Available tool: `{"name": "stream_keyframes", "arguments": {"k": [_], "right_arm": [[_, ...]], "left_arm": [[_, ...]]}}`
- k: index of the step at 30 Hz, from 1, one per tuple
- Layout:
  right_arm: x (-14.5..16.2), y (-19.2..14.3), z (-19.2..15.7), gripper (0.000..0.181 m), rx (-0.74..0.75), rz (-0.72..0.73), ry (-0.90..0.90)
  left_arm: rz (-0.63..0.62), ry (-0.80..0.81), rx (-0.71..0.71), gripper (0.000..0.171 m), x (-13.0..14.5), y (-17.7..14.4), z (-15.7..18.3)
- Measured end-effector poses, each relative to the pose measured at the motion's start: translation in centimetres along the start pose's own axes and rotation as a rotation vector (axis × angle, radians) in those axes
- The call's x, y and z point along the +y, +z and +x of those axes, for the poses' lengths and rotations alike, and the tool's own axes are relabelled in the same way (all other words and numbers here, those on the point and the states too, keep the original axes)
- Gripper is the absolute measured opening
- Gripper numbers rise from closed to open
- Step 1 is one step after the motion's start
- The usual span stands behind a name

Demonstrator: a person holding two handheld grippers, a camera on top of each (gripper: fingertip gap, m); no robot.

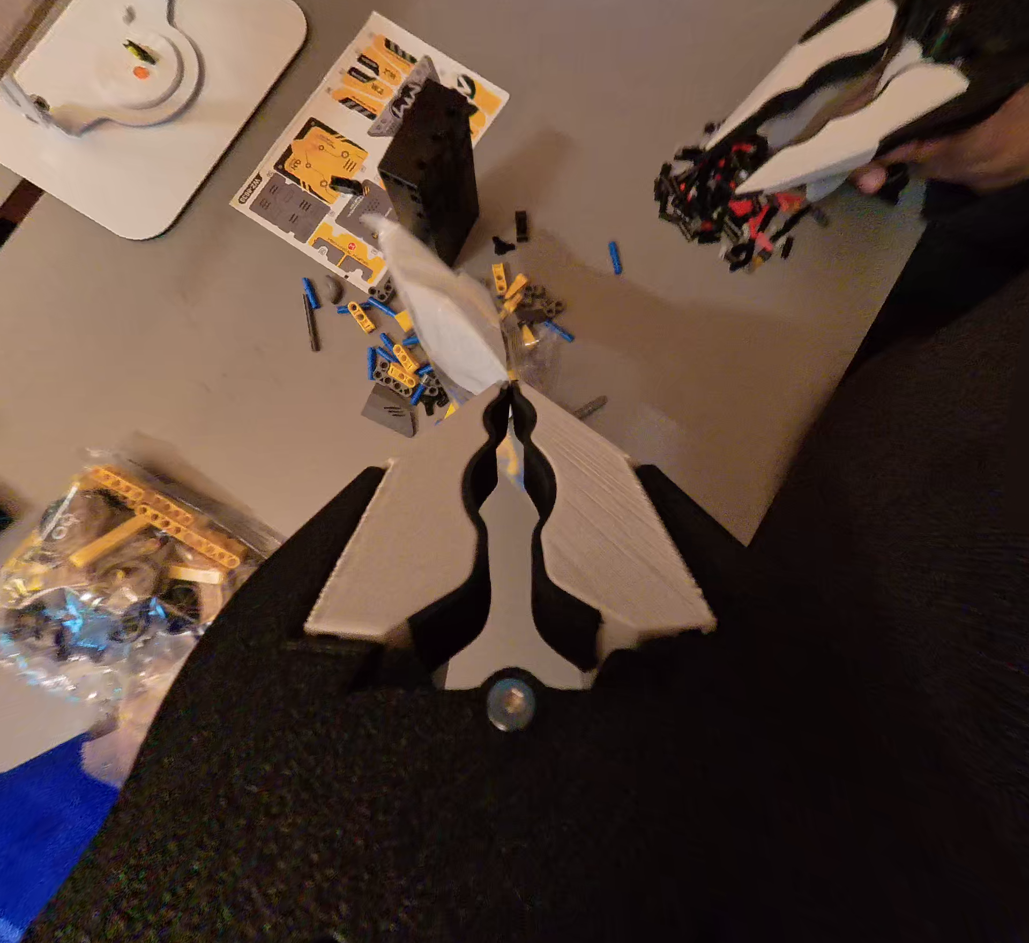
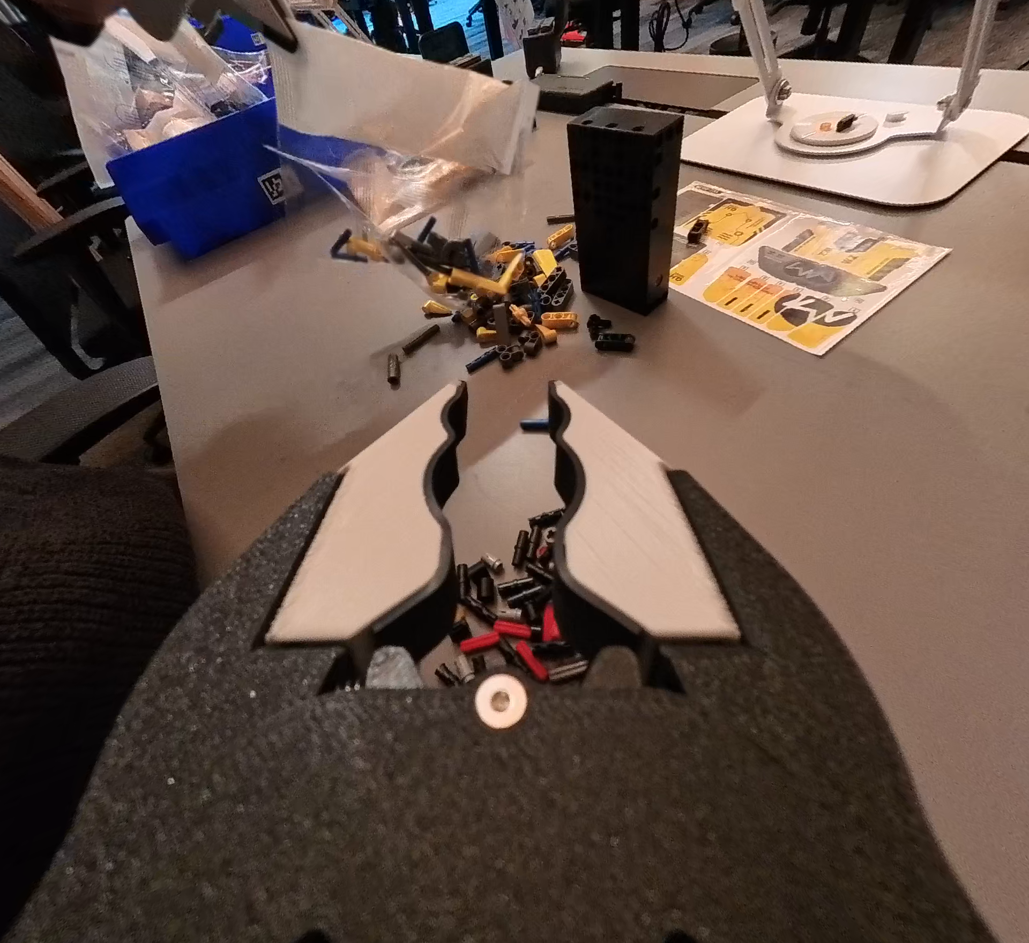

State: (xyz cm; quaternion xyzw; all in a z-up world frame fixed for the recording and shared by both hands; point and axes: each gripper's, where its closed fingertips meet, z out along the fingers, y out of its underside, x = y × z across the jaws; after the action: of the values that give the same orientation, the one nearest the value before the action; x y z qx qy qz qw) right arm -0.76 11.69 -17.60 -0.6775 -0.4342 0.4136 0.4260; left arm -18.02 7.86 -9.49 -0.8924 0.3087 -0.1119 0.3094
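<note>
My left gripper (image 1: 508, 387) is shut on the corner of a clear plastic bag (image 1: 445, 320) and holds it above the grey table. Small yellow, blue and black building pieces (image 1: 398, 357) lie spilled beneath the bag. In the right wrist view the bag (image 2: 401, 137) hangs mouth down over that pile (image 2: 501, 293), with some pieces inside its mouth. My right gripper (image 2: 506, 398) is open and empty, low over a pile of black and red pins (image 2: 515, 621). In the left wrist view it (image 1: 729, 165) hovers over the same pins (image 1: 718, 204).
A black perforated block (image 1: 431, 170) stands upright by a sticker sheet (image 1: 334, 148). A white stand base (image 1: 167, 98) sits far left. A sealed bag of yellow beams (image 1: 122, 554) lies near left. A blue bin (image 2: 200, 181) stands at the table edge. A loose blue pin (image 1: 614, 255) lies apart. My right fingertips sit around 20 cm from my left ones.
</note>
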Motion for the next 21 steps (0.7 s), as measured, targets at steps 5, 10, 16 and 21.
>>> {"name": "stream_keyframes", "arguments": {"k": [5, 10, 16, 21], "right_arm": [[-0.2, 0.3, -0.3, 0.028, -0.018, 0.007, -0.002], [-1.1, 0.3, -1.0, 0.028, -0.025, 0.018, -0.044], [-1.5, -0.1, -0.9, 0.028, -0.024, 0.029, -0.040], [-4.5, 0.1, -1.1, 0.028, -0.022, 0.016, -0.174]], "left_arm": [[-0.158, 0.080, -0.006, 0.000, -0.3, 0.3, 0.5], [-0.302, 0.127, -0.090, 0.000, -0.2, 1.0, -1.3], [-0.385, 0.172, -0.119, 0.000, -0.4, 0.7, -1.5], [-0.476, 0.282, -0.237, 0.000, -0.8, -0.2, -2.7]]}}
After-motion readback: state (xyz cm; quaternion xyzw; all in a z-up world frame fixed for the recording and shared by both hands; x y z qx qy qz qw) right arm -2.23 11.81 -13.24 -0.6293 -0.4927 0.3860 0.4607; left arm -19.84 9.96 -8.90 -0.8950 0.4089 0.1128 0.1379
